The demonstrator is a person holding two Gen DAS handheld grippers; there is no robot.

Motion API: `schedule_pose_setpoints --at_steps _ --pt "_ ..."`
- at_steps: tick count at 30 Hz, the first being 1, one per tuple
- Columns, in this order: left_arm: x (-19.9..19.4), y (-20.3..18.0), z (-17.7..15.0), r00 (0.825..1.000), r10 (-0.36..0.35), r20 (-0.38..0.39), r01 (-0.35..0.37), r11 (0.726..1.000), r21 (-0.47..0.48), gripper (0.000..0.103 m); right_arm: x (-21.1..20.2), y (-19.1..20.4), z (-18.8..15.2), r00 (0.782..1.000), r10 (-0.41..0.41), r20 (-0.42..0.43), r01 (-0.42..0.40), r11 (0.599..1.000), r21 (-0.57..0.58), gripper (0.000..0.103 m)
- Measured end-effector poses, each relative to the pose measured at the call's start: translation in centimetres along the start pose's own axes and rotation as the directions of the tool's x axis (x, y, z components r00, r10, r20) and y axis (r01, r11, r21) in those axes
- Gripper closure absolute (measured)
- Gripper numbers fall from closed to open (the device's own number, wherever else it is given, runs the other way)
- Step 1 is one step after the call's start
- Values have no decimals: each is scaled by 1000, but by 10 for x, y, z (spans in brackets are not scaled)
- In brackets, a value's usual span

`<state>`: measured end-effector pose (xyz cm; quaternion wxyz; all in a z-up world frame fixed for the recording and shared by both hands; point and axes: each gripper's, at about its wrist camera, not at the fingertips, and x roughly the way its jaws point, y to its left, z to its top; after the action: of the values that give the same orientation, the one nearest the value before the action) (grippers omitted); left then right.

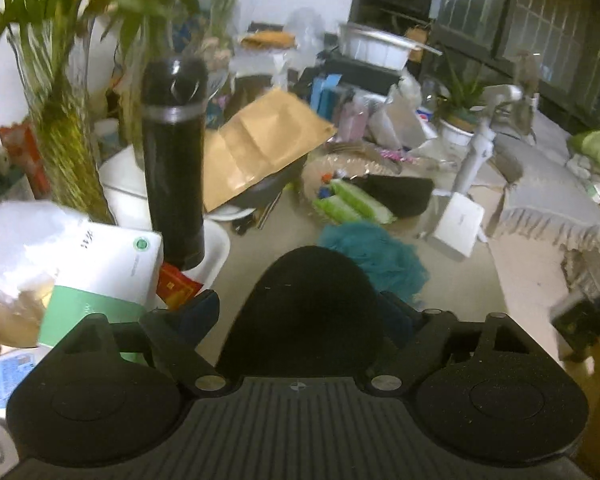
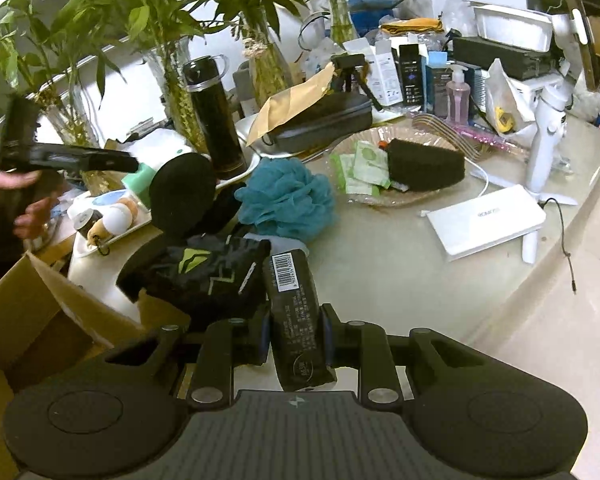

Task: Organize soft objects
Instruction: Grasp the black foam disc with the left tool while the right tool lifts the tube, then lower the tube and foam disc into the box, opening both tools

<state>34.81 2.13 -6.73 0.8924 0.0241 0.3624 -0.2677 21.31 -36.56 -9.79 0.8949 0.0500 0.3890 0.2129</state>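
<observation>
My left gripper (image 1: 306, 312) is shut on a round black sponge (image 1: 304, 304), held above the table; the sponge also shows in the right wrist view (image 2: 182, 192). My right gripper (image 2: 296, 332) is shut on a black wrapped packet with a barcode (image 2: 296, 312). A teal mesh bath pouf (image 2: 286, 196) lies on the table, just beyond the left gripper (image 1: 376, 256). A black and green fabric pouch (image 2: 198, 272) lies left of the right gripper. A black wedge sponge (image 2: 424, 164) rests on a glass plate (image 2: 432, 196) with green packets (image 2: 360, 168).
An open cardboard box (image 2: 28, 312) sits at lower left. A black flask (image 1: 174, 160), plant vases (image 1: 64, 152), a brown envelope (image 1: 256, 152), a white power bank (image 2: 486, 220), a white gimbal (image 2: 546, 136) and a grey blanket (image 1: 540, 192) crowd the table.
</observation>
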Motion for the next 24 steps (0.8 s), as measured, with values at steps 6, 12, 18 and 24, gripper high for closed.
schedule_pose_setpoints --at_steps 6,12,18,24 --pt "34 30 -2 984 -171 -47 163 976 -146 20 3 1 -7 999 36 -15 -36 999 13 75" --pt "43 33 -3 969 -230 -95 210 961 -180 67 0 0 -4 999 49 -10 -49 999 6 75" --pt "21 10 1 979 -194 -60 188 978 -96 92 -5 -1 -3 999 32 2 -32 999 6 75" --pt "-15 -20 9 996 -91 -7 91 996 -10 93 -17 7 4 999 11 37 -10 1000 -3 75"
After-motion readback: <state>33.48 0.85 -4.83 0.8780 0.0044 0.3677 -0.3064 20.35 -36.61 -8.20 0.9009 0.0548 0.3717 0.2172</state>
